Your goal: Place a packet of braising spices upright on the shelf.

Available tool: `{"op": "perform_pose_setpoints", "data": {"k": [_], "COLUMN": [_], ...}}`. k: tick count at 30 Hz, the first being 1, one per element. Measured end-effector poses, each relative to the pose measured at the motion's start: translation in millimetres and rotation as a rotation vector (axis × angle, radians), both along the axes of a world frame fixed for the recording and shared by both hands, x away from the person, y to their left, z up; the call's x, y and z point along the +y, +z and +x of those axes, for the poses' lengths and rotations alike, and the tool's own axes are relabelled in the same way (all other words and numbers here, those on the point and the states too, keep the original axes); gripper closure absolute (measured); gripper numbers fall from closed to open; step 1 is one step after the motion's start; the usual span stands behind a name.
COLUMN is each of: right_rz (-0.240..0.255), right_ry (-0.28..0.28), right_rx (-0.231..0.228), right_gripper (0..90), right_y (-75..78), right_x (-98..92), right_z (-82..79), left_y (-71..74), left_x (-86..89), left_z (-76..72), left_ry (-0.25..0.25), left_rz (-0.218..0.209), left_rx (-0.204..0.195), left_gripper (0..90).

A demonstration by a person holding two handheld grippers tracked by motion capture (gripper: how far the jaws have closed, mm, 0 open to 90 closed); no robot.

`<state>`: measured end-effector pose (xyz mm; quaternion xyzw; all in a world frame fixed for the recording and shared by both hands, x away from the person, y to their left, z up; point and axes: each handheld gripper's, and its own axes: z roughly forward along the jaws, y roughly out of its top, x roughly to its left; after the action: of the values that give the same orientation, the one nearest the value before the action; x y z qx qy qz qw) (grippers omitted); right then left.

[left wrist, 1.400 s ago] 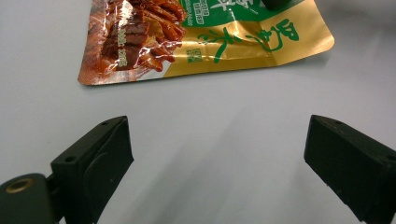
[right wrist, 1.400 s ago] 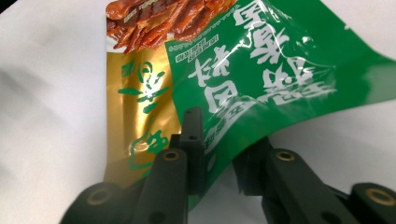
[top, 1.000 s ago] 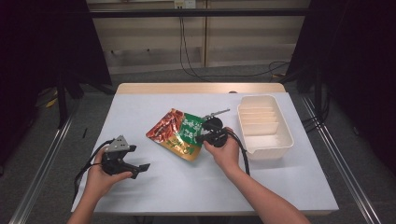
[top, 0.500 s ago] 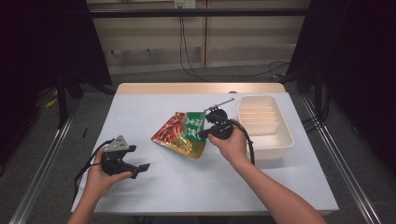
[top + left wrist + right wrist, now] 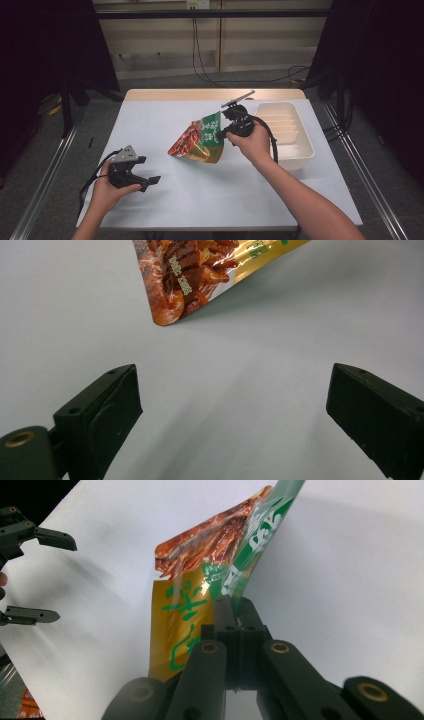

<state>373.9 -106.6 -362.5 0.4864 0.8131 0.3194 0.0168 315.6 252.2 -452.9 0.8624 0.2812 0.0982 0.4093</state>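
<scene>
A snack packet (image 5: 200, 140) printed red, gold and green hangs tilted above the middle of the white table (image 5: 165, 120). My right gripper (image 5: 223, 131) is shut on its green edge, and the right gripper view shows the packet (image 5: 210, 580) pinched between the closed jaws. My left gripper (image 5: 150, 181) stands open near the table's front left, held in a hand, with nothing between its jaws. Beyond them, in the left gripper view, the packet's (image 5: 200, 275) red lower corner hangs over the table.
A white plastic tray (image 5: 287, 135) with ribbed compartments sits at the right side of the table, just beyond my right gripper. Metal rails run along the floor on both sides. Cables lie on the floor behind the table.
My right gripper has lifted the packet off the table and carried it right and away, toward the tray. The left gripper has stayed in place, open.
</scene>
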Motion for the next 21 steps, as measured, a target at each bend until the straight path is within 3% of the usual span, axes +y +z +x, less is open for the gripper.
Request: {"op": "perform_pose_setpoints", "data": {"k": [3,9,12,21], "right_rz": [0.015,0.007,-0.002,-0.018], "right_ry": [0.004,0.005,0.004,0.012], "right_rx": [0.004,0.017,0.021,0.045], "right_gripper": [90.0,90.0,90.0,90.0], "right_y": [6.5,20.6,28.2,48.1], "right_x": [-1.0,-3.1,-5.6,-10.3], "right_z": [2.4,5.8,8.5,13.9], "left_y": [-0.2,0.0,-0.4,-1.1], "left_x": [-0.1,0.2,-0.2,0.3], "left_z": [-0.2,-0.3,-0.7,-0.1], "left_ry": [-0.002,-0.002,-0.003,-0.002], "left_rz": [-0.007,0.001,-0.02,-0.021], "left_rx": [0.002,0.006,0.018,0.022], "left_gripper": [7.1,7.1,7.1,7.1]}}
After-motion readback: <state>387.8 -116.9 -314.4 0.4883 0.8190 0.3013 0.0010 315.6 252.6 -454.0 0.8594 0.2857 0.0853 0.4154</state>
